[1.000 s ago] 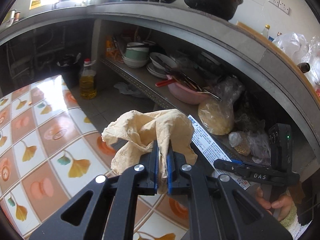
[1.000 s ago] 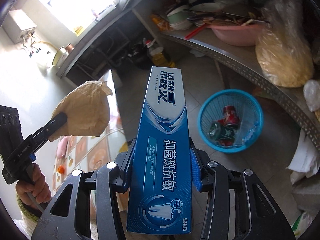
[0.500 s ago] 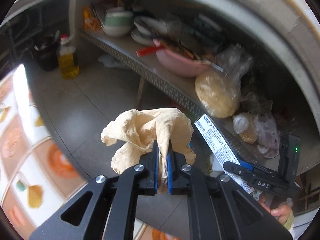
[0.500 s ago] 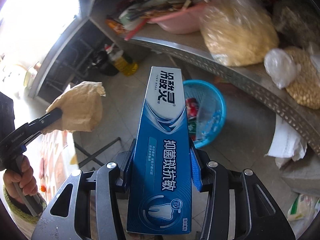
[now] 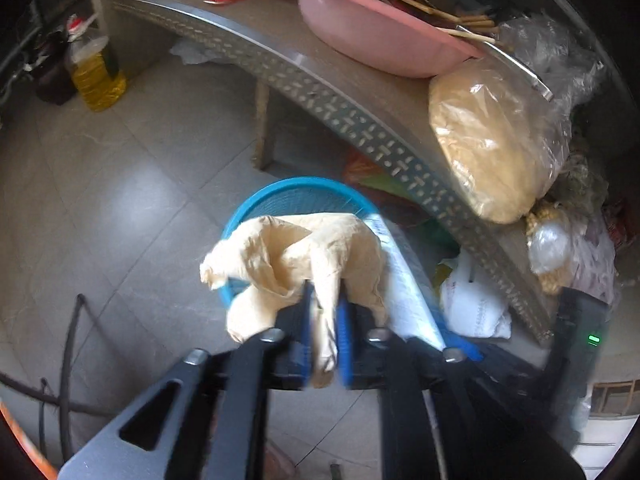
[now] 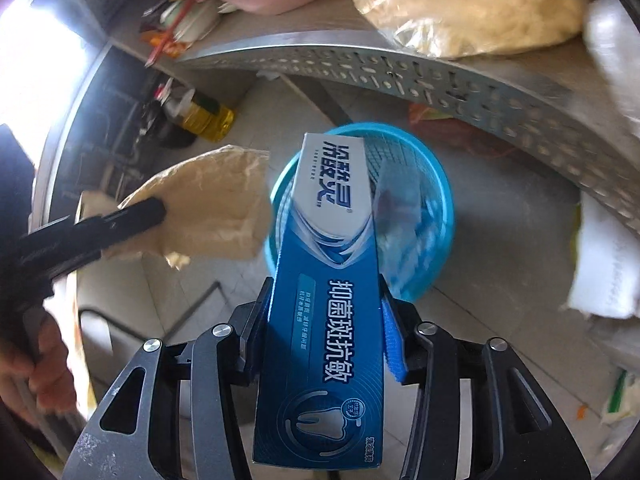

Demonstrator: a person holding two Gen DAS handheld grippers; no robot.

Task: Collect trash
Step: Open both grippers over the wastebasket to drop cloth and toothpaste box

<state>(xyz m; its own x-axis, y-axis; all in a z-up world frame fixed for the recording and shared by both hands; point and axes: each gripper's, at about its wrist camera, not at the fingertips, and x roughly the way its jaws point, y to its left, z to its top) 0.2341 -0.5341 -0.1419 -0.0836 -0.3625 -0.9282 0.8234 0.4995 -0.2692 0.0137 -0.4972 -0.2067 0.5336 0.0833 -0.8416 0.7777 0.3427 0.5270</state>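
We hold the left gripper (image 5: 325, 316), jaws just opening around crumpled tan paper (image 5: 296, 252); the right gripper (image 6: 326, 316) pinches a blue toothpaste carton (image 6: 332, 292); a perforated metal shelf (image 5: 360, 120) overhangs the round blue plastic basket (image 6: 436, 200).

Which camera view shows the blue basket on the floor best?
The right wrist view: the blue basket shows most of its rim and mesh inside, behind the toothpaste box. In the left wrist view the crumpled paper hides all but its far rim.

Basket (image 6: 440, 208) contents blurred, box-hidden.
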